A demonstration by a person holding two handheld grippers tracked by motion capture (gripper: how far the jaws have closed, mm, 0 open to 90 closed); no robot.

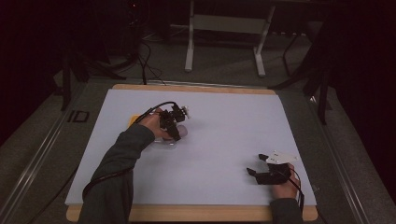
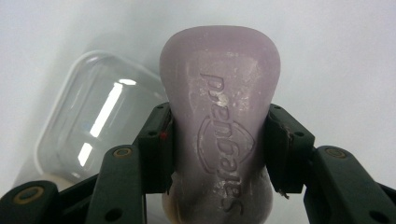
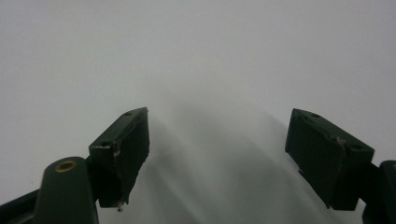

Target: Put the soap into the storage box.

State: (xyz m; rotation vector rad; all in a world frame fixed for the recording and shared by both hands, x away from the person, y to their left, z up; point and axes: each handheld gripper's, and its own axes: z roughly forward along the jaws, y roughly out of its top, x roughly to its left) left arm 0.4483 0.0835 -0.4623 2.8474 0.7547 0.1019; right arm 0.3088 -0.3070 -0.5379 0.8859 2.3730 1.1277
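Black jaws rise from the bottom of the left gripper view and press on both flanks of a pale lilac soap bar (image 2: 219,126), so the left gripper (image 2: 219,149) is closed on it. The bar stands lengthwise between the pads, its rounded end pointing away from the camera, and raised lettering with an oval emblem runs along its upper face. Beyond it and to its left in that view lies a clear plastic container (image 2: 93,126) with rounded corners, resting on the white table (image 2: 336,51); ceiling light glints off its see-through surface.

From the high view, the left gripper (image 1: 173,122) sits over the left-centre part of the table (image 1: 224,121), held by a hand in a dark grey sleeve, with the soap bar (image 1: 182,131) showing as a small pale shape at its tip and the clear container (image 1: 164,142) just beside it. A small yellow thing (image 1: 134,119) peeks out behind the hand; what it is cannot be told.

Well apart, near the table's front right corner, the right gripper (image 1: 257,164) rests low by the surface. In the right gripper view its jaws stand wide apart around nothing, the right gripper (image 3: 217,158) facing bare white table (image 3: 196,56).
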